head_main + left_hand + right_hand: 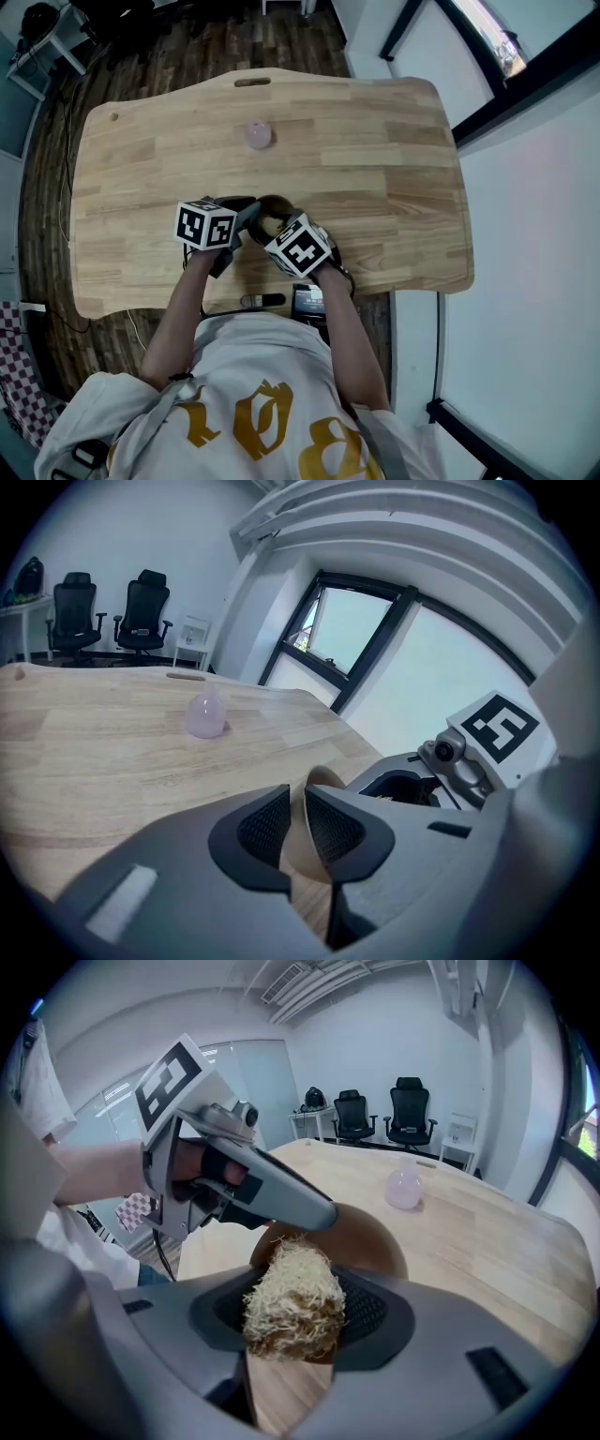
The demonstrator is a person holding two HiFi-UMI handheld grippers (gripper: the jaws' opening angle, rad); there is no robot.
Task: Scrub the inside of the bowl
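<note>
A small brown wooden bowl (273,208) sits tilted near the table's front middle. My left gripper (298,829) is shut on the bowl (319,782), one jaw inside the rim and one outside. My right gripper (292,1309) is shut on a pale straw-like scrubber (291,1293), whose tip sits at the bowl's (370,1234) open mouth. In the head view both grippers meet over the bowl, left gripper (244,215) on its left, right gripper (273,228) at its front. The bowl's inside is mostly hidden there.
A small translucent pink egg-shaped object (259,135) stands farther back on the light wooden table (394,169). A phone-like dark device (307,300) lies at the table's near edge. Office chairs (141,611) stand beyond the far end.
</note>
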